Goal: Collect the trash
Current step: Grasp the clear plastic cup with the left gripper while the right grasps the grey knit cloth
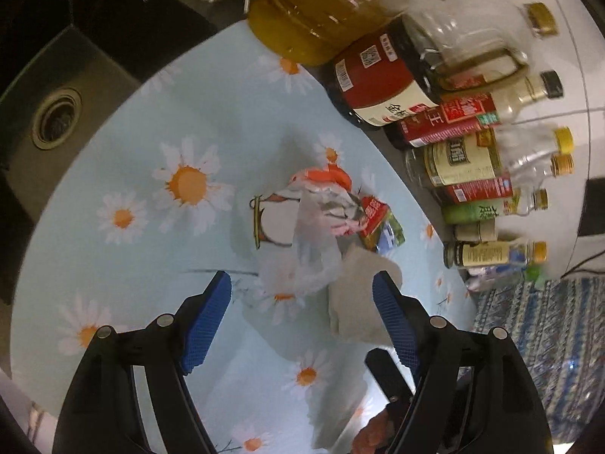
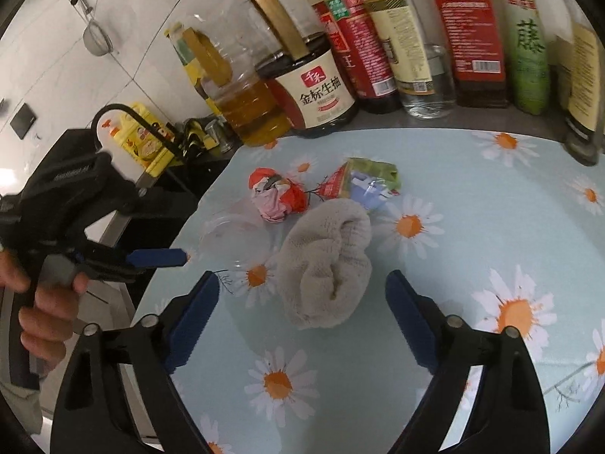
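A crumpled orange, pink and white wrapper ball [image 2: 278, 195] lies on the daisy-patterned worktop [image 2: 472, 249], with a clear thin plastic bag [image 2: 236, 240] flattened just beside it. A creased red and green snack packet [image 2: 363, 179] lies near the wrapper ball, touching a rolled grey cloth [image 2: 327, 265] that rests in front of it.

A counter covered with a pale blue daisy-print cloth [image 2: 378, 359] carries the things. In the middle of the cloth lie a rolled grey towel [image 2: 329, 265], a crumpled red and pink wrapper [image 2: 278, 195], a green and red packet [image 2: 365, 179] and a clear plastic bag [image 1: 314, 253], close together. Bottles [image 2: 378, 49] stand in a row along the far edge.
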